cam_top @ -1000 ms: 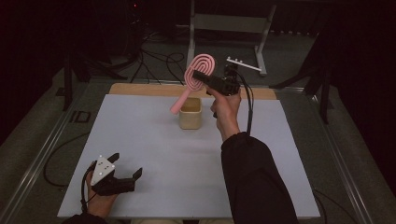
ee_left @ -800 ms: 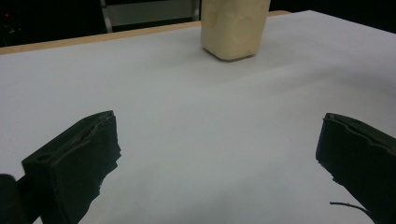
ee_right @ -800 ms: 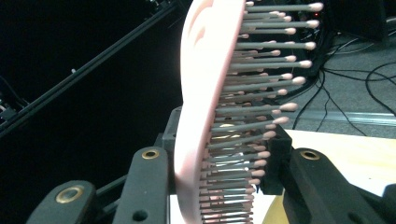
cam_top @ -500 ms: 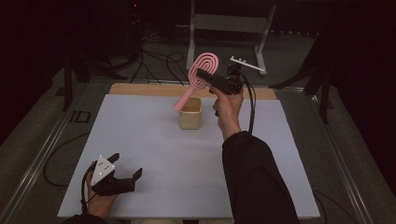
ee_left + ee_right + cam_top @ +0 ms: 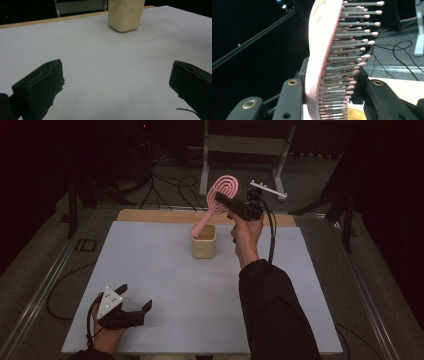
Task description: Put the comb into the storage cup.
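Observation:
A pink hairbrush (image 5: pixel 218 200) with grey bristles (image 5: pixel 347 50) hangs tilted over a tan cup (image 5: pixel 204 242) near the table's far middle, its handle tip at the cup's mouth. My right gripper (image 5: pixel 226 200) is shut on the brush head, whose pink back (image 5: pixel 318 50) stands between the jaws in the right gripper view. My left gripper (image 5: pixel 136 300) rests open at the near left edge of the white table (image 5: pixel 150 270), with nothing between its jaws. In the left gripper view the cup (image 5: pixel 125 13) stands far ahead of the open left gripper (image 5: pixel 117 82).
A wooden strip (image 5: pixel 150 216) runs along the table's far edge. Behind it stand a metal stand (image 5: pixel 240 150) and loose cables (image 5: pixel 165 185) on the floor. Metal rails (image 5: pixel 45 285) flank the table on both sides.
The right gripper has moved slightly right and up with the brush, its handle end still at the cup. The left gripper has stayed put.

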A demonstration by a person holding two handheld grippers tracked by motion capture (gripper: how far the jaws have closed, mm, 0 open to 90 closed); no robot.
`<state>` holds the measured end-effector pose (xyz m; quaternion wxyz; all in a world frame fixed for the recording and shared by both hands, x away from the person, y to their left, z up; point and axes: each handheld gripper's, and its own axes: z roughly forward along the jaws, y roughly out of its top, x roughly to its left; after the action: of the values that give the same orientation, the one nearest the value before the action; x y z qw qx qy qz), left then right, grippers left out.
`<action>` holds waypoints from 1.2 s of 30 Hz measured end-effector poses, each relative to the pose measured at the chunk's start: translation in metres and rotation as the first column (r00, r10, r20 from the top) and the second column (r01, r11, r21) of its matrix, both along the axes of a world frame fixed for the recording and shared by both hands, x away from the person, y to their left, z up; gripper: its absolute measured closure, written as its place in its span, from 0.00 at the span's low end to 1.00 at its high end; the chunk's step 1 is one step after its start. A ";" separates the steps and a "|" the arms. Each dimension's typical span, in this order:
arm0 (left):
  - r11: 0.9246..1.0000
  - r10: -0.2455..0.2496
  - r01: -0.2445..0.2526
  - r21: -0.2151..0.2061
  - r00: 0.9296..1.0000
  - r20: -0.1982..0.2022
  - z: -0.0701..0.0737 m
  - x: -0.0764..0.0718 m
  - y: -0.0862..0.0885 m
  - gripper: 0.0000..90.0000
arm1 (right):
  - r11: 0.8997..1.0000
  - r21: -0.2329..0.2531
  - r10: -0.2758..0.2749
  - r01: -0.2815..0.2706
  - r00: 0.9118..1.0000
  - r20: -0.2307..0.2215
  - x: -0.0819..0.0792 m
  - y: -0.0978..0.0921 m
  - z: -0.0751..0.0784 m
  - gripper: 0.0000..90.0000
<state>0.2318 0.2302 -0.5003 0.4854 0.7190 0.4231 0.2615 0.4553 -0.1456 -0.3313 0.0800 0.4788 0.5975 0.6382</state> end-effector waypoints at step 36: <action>1.000 -0.005 0.005 0.007 1.000 -0.004 -0.001 0.000 -0.001 0.00 | 0.995 -0.080 -0.057 0.059 0.998 0.036 0.000 0.006 -0.019 0.71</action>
<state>0.2320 0.2294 -0.5011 0.4828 0.7221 0.4215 0.2603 0.4556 -0.1394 -0.3504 0.1279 0.4816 0.6072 0.6189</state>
